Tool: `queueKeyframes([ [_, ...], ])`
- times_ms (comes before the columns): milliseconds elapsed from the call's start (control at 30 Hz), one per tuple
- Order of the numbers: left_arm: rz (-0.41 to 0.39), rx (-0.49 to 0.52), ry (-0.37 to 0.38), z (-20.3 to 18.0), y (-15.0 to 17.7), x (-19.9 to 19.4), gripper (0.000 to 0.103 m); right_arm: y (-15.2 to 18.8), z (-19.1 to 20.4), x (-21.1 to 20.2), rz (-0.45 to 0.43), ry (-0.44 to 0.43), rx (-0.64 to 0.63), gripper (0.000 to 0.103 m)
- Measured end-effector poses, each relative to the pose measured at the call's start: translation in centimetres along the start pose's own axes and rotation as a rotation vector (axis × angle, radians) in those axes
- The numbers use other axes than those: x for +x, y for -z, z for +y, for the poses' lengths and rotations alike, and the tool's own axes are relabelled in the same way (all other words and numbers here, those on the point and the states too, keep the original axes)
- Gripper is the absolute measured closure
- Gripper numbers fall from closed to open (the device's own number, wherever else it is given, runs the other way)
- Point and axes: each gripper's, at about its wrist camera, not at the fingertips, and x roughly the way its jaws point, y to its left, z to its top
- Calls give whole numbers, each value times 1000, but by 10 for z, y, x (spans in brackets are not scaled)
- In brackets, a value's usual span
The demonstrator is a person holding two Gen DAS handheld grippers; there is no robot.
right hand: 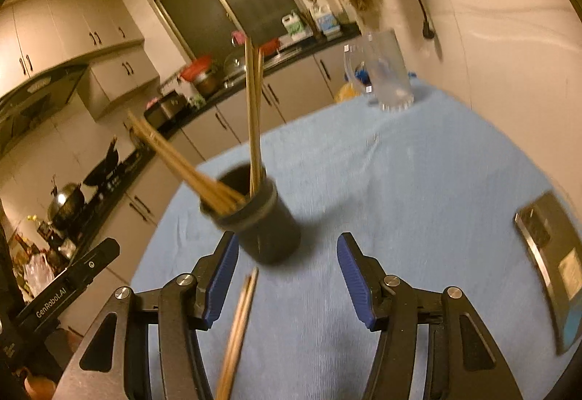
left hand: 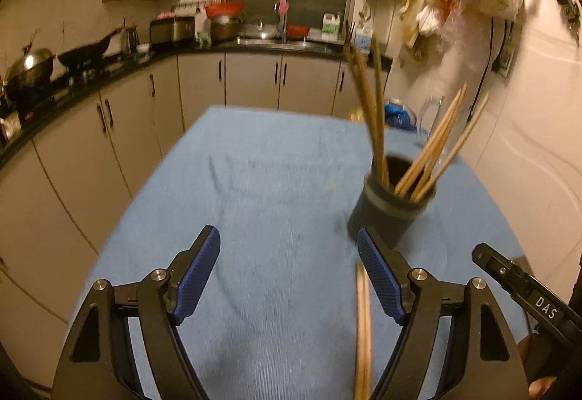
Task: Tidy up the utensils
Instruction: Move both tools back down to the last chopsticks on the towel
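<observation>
A dark round holder [left hand: 391, 214] stands on the blue cloth [left hand: 276, 181] with several wooden chopsticks [left hand: 429, 152] leaning out of it. My left gripper [left hand: 289, 254] is open just left of and nearer than the holder, with nothing pressed between its pads. A blurred loose pair of chopsticks [left hand: 363, 327] shows close to its right finger. In the right wrist view the holder [right hand: 265, 229] sits just ahead of my open right gripper [right hand: 287, 250]. The loose chopsticks [right hand: 238, 327] run between its jaws near the left finger, untouched by the pads.
A clear glass pitcher [right hand: 385, 72] stands at the far end of the table by the wall. A flat metal-rimmed device [right hand: 553, 254] lies on the cloth at the right. Kitchen counters with pans [left hand: 87, 54] run along the left and back. Each gripper shows at the edge of the other's view.
</observation>
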Motion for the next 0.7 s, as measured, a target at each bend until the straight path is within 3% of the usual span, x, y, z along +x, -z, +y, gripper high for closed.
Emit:
queueKeyframes([
  [300,77,19,-6,3,41,21,26,33,4,15,88,3,-35,47],
  [467,98,10,-1,15,54,29,26,35,12,21,133,-12,-49,70],
  [633,121,-7,25,25,63,37,26,39,29,33,190,-36,-87,83],
  [700,124,-29,44,30,63,38,26,41,38,43,227,-50,-109,83],
])
